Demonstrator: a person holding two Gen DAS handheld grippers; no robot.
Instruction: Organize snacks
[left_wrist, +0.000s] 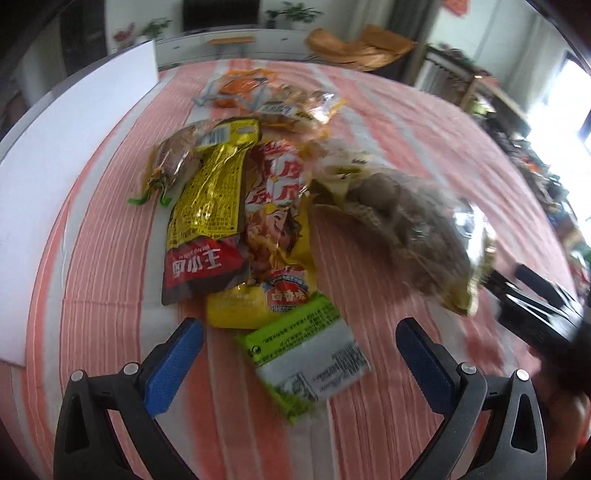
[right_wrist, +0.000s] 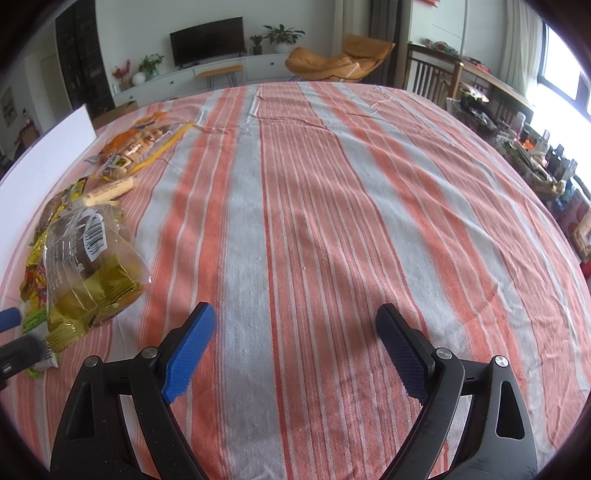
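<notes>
We are judging the sorting as barely begun: the snacks (left_wrist: 236, 206) are lying heaped near the left edge of the striped table (right_wrist: 332, 221), and no packet is in hand. The left gripper (left_wrist: 299, 365) is hanging over the green packet (left_wrist: 306, 354), jaws wide apart and gripping nothing; next it needs to drop and close on that packet. The right gripper (right_wrist: 295, 354) is hovering over bare cloth near the front edge, jaws equally spread and empty.

Tablecloth (right_wrist: 295, 221): orange-red & grey-white stripes w/ thin white lines. Packets: yellow-gold foil w/ dark red bottom (left_wrist: 203, 221); yellow w/ red print & cartoon face (left_wrist: 277, 229); lime green & white (left_wrist: 306, 354); clear bag (left_wrist: 402, 225), brownish inside, blurry. Gripper pads (left_wrist: 173, 365) blue, arms black.
</notes>
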